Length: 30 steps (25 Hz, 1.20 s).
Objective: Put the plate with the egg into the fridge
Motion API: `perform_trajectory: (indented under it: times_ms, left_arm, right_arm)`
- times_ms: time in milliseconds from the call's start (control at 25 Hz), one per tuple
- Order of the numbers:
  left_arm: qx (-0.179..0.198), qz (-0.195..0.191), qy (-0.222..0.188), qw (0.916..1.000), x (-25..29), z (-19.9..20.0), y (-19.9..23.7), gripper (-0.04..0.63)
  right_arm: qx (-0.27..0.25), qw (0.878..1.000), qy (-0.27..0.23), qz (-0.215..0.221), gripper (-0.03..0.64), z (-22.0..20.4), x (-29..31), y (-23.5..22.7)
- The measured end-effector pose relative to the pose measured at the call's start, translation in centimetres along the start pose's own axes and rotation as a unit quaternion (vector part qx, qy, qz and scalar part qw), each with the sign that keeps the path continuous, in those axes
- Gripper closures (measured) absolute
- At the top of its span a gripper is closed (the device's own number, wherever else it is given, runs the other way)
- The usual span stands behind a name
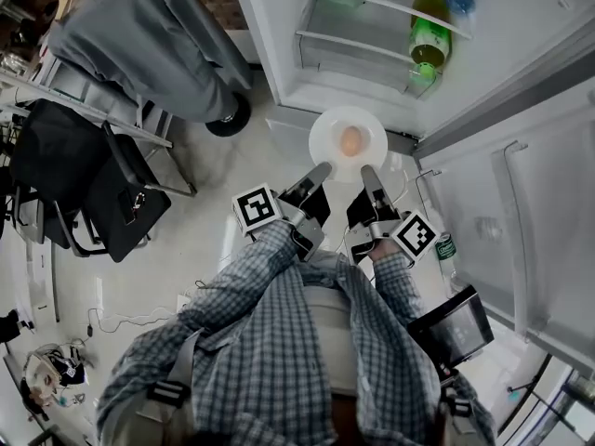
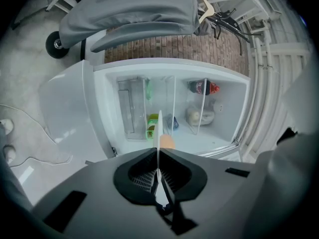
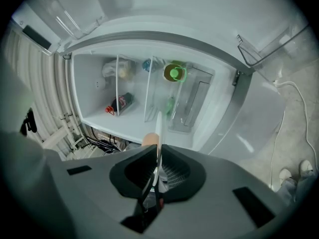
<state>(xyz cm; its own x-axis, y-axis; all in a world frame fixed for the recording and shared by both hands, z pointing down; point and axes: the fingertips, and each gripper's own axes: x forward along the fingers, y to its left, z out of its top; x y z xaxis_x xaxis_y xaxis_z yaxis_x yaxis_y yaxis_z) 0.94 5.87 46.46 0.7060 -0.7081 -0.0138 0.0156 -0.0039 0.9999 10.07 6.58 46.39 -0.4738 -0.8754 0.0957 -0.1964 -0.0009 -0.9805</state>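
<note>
While the left tongs (image 1: 322, 168) and right tongs (image 1: 368, 171) extend side by side, both pinch one plate (image 1: 325, 136) bearing one egg (image 1: 351, 141).

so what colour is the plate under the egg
White: a round plate under a tan egg, clearest in the head view.

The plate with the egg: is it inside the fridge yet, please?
Out: the plate, clamped by the left gripper and right gripper, hangs in front of the open fridge.
</note>
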Motion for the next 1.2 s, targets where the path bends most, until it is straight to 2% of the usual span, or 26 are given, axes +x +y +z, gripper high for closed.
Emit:
perform_trajectory:
  times_ms: [80,360,680,1200]
  left_arm:
    - [-0.004,0.013,0.0,0.9999,-0.9,-0.1,0.4,0.577]
    - [-0.001,0.015,0.008,0.9999,-2.1,0.3,0.4,0.577]
    - [-0.003,-0.002,0.02,0.9998,-1.9,0.9,-0.4,0.577]
    - [-0.008,0.0,0.024,0.9997,-1.3,1.9,-0.3,0.577]
  right_arm:
    - [-0.001,1.0,0.004,0.0,0.583,-0.6,-0.2,0.2]
    - [-0.003,1.0,-0.007,-0.001,0.583,-1.9,-0.5,0.0]
    - [-0.002,1.0,-0.028,0.004,0.583,-2.1,-0.2,0.7]
    - [-0.014,0.999,-0.038,-0.001,0.583,-1.8,0.9,0.8]
